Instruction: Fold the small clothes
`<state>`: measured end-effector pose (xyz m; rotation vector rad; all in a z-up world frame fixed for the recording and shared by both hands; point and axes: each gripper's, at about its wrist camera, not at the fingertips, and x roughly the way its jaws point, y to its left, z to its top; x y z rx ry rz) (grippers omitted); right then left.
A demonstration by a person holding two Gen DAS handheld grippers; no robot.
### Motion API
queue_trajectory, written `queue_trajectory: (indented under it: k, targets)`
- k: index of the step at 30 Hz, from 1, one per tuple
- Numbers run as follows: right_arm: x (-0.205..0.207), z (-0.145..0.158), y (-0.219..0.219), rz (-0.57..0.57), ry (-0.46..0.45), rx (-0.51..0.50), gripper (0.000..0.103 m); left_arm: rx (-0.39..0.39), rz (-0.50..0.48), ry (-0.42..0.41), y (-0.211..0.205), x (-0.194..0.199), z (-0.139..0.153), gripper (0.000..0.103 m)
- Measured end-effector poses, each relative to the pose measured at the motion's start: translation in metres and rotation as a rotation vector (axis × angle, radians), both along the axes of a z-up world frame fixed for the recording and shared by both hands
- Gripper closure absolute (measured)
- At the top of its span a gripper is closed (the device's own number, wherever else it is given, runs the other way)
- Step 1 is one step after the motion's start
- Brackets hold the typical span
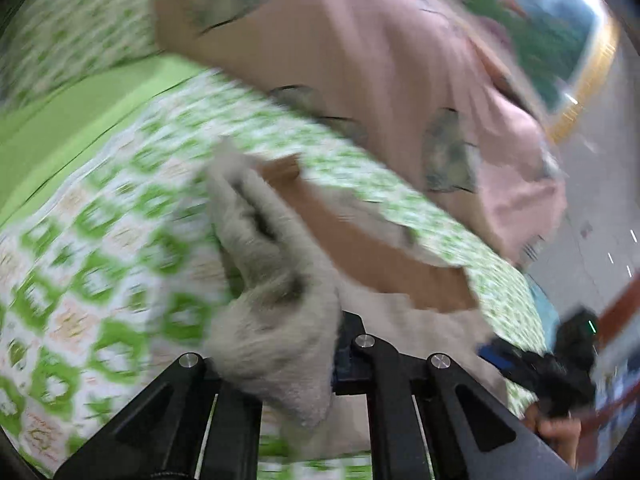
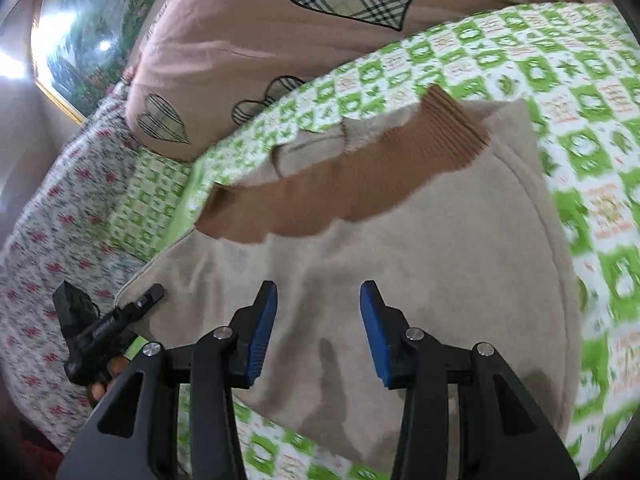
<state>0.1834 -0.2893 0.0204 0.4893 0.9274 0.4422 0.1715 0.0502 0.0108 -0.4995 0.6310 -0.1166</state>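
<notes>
A small beige fleece garment (image 2: pixel 420 248) with a brown ribbed band (image 2: pixel 340 184) lies on the green-and-white patterned bedsheet (image 2: pixel 580 92). My right gripper (image 2: pixel 318 328) is open just above the garment's middle, holding nothing. My left gripper (image 1: pixel 280 352) is shut on a bunched fold of the beige garment (image 1: pixel 276 280), lifted off the sheet; the view is motion-blurred. The left gripper also shows in the right wrist view (image 2: pixel 148 298) at the garment's left edge. The right gripper shows in the left wrist view (image 1: pixel 532 364) at lower right.
A pink quilt with plaid hearts (image 2: pixel 256 32) is heaped at the far side of the bed. A floral sheet (image 2: pixel 52 208) covers the left part. A framed landscape picture (image 2: pixel 84 44) hangs on the wall behind.
</notes>
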Motion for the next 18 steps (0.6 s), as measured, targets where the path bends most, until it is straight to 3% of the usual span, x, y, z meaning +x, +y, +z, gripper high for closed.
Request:
queue_trajectory:
  k: [6,8,10,16,18]
  targets:
    - [0.032,0.005,0.001,0.090,0.045,0.185,0.057,0.105,-0.213,-0.007,-0.089,0.017,0.001,0.096]
    - [0.044,0.002,0.007,0.124,0.075,0.226,0.045,0.134,-0.262,0.018,-0.111,0.021,-0.011,0.096]
    - [0.058,-0.007,0.016,0.172,0.110,0.267,0.039,0.137,-0.299,0.050,-0.125,0.026,-0.023,0.096]
    - [0.102,-0.039,0.054,0.216,0.212,0.292,0.039,0.138,-0.322,0.066,-0.128,0.025,-0.030,0.096]
    - [0.115,-0.039,0.067,0.222,0.194,0.274,0.049,0.151,-0.323,0.068,-0.127,0.026,-0.028,0.096]
